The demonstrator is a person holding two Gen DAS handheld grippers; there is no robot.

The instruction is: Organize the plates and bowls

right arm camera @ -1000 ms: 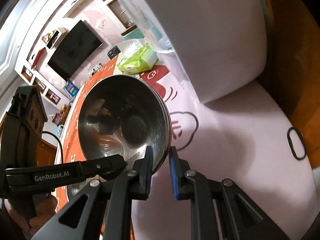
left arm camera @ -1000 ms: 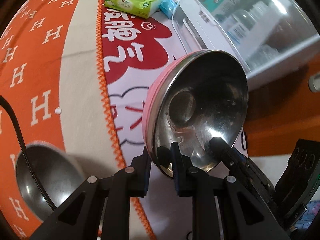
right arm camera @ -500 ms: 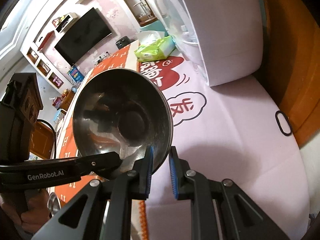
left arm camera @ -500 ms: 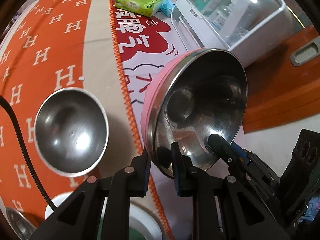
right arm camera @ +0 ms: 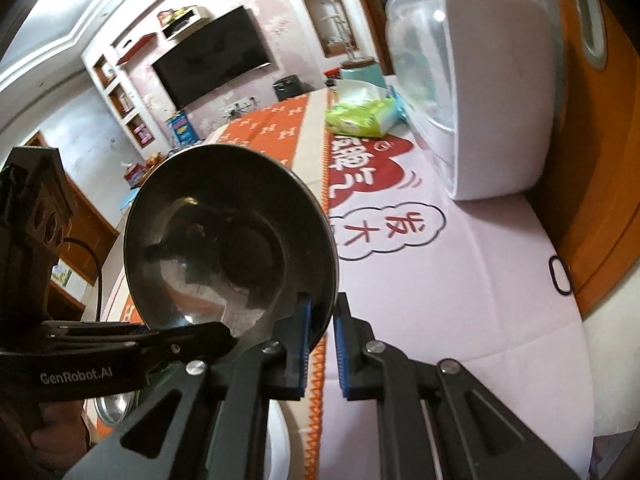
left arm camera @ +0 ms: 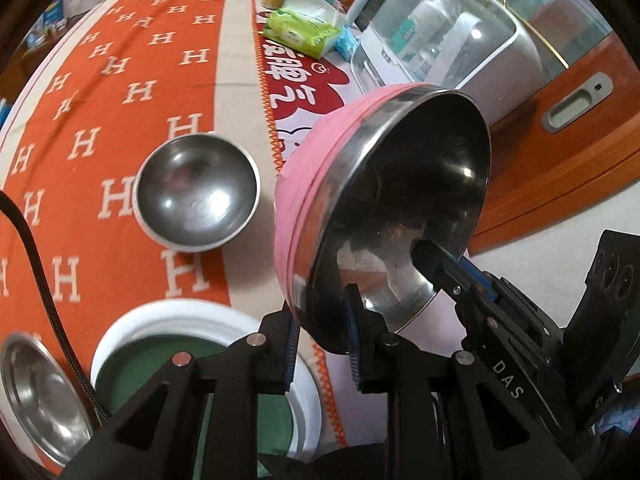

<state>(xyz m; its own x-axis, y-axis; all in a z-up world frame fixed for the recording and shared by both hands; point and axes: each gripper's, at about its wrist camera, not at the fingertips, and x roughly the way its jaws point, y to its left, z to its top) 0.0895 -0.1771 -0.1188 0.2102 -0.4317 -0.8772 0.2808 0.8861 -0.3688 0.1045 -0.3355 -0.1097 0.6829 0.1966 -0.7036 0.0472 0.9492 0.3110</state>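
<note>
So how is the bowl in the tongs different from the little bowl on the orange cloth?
The held bowl is pink outside; the small bowl shows only bare metal. The held bowl is tipped on its side in the air, pinched at the rim by the left tongs and right tongs; the small bowl sits upright on the cloth, untouched. Both are shiny steel inside and empty.

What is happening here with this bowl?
Both grippers hold one pink-sided steel bowl tilted in the air: the left gripper and the right gripper each pinch its rim. Below, on the orange cloth, sit a smaller steel bowl, a white-rimmed green plate and a steel dish.
</note>
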